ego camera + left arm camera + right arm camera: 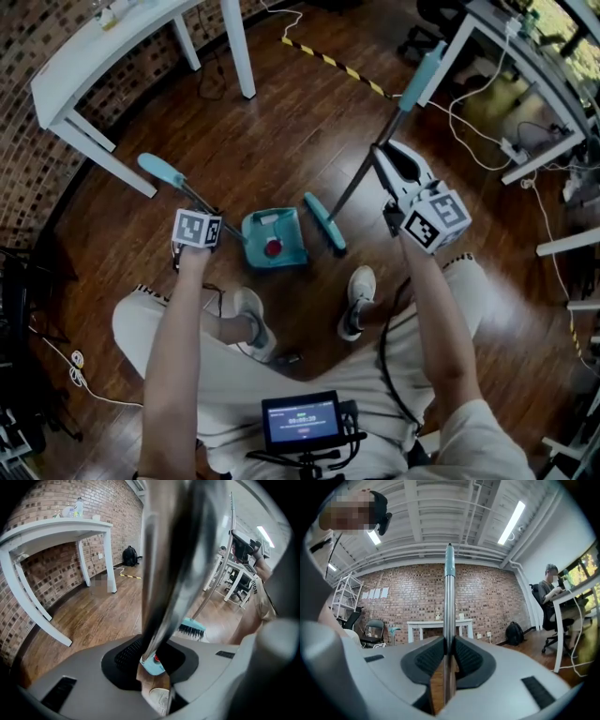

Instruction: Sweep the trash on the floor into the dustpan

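A teal dustpan (281, 251) stands on the wooden floor with a red piece of trash (273, 247) inside it. Its long handle runs up-left to a teal grip (161, 170). My left gripper (219, 229) is shut on that handle; in the left gripper view the handle (168, 564) fills the middle, with the pan (153, 666) below. The teal broom head (324, 222) rests just right of the pan, and its bristles (192, 629) show there too. My right gripper (380, 156) is shut on the broom pole (449, 611), which stands upright between the pads (429, 660).
A white table (112, 42) stands at the far left and a white-framed desk (525, 84) with cables at the right. Yellow-black tape (333, 61) lies on the floor beyond. My shoes (359, 292) are close behind the pan. A person (549, 590) sits at a desk.
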Demonstrator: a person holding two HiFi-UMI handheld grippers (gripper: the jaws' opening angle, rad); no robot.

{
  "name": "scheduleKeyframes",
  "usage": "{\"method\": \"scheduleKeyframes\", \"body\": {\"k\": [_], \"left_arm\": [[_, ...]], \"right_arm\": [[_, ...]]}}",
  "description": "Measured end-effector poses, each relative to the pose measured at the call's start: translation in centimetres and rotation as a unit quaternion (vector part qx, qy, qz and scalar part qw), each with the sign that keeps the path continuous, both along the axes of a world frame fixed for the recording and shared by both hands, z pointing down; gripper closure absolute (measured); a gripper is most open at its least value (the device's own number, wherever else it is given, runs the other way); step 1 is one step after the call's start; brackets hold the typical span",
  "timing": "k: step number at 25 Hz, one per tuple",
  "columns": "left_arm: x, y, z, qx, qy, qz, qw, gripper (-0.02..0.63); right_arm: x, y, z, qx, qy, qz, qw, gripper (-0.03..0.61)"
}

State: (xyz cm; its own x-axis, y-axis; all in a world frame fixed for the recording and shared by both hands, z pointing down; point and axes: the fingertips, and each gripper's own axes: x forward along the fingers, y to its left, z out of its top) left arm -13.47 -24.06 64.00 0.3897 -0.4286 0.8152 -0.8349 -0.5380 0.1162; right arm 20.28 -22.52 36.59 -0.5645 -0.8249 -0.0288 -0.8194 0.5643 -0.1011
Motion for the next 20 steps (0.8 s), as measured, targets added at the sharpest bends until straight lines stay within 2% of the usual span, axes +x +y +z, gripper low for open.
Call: {"method": "scheduleKeyframes", "body": {"k": [2, 3, 5, 8, 11, 14, 16, 18, 20], "left_arm": [[-0.3, 0.2, 0.3, -0.006, 0.008, -0.005, 0.9999, 0.524], [-0.5, 0.5, 0.6, -0.013, 0.01, -0.01, 0.9998, 0.498], [-0.6, 1.3, 1.3, -0.027, 0.001, -0.015, 0.9995, 0.36], [-1.4, 2.5, 1.5, -0.034, -0.021, -0.026, 0.9989, 0.325], [-2.8, 3.8, 1.5, -0.057, -0.005, -0.058, 0.9967, 0.316], [-3.1, 6.1, 1.9, -0.102, 0.055, -0.102, 0.988, 0.314], [-2.0, 7.8, 2.3, -0.139, 0.118, -0.133, 0.9742, 0.314], [-0.7, 9.8, 2.2, -0.169, 0.177, -0.161, 0.9561, 0.316], [0.9, 11.8, 1.6, -0.186, 0.218, -0.166, 0.9434, 0.315]], "right_arm": [[0.8, 0.9, -1.3, 0.012, 0.02, -0.001, 1.0, 0.494], [1.1, 1.4, -1.8, 0.017, 0.029, 0.001, 0.999, 0.494], [2.2, 2.1, -1.8, 0.02, 0.041, 0.007, 0.999, 0.493], [3.3, 2.8, -1.5, 0.014, 0.058, 0.018, 0.998, 0.494], [3.7, 3.3, -1.7, 0.013, 0.066, 0.022, 0.998, 0.493], [4.7, 4.2, -2.0, 0.007, 0.057, 0.026, 0.998, 0.492], [6.1, 5.0, -2.2, 0.006, 0.045, 0.035, 0.998, 0.494], [7.3, 6.0, -2.4, 0.007, 0.034, 0.044, 0.998, 0.493], [8.4, 7.0, -2.4, 0.008, 0.021, 0.052, 0.998, 0.493]]}}
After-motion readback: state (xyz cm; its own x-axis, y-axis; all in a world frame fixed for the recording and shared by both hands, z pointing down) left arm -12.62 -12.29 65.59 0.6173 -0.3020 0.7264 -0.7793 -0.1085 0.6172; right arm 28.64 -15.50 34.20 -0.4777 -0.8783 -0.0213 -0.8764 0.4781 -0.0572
